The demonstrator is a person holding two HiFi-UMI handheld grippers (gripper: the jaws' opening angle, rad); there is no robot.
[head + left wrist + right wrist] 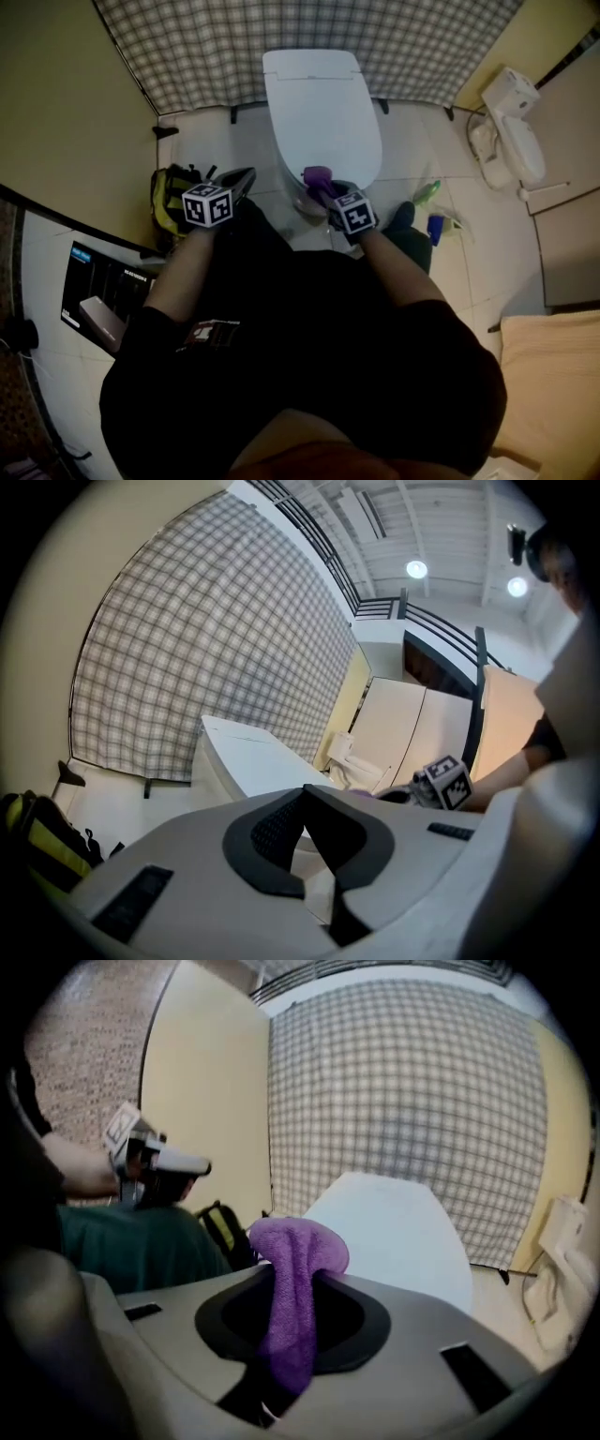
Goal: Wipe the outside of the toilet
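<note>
Head view: clamped cloth [317,176] near toilet [321,103] front edge.

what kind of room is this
Probably a small toilet room or cubicle: a white toilet with its lid down stands on a pale tiled floor, and a green bottle lies on the floor beside it.

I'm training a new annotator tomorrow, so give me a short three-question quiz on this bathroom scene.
1. Which gripper holds the cloth? A left, B right, C neither.
2. True or false: the toilet lid is raised.
3. Fill in: the bag is black and ___.
Key: 1 B, the right gripper is shut on it. 2 False, it is down. 3 Yellow.
</note>
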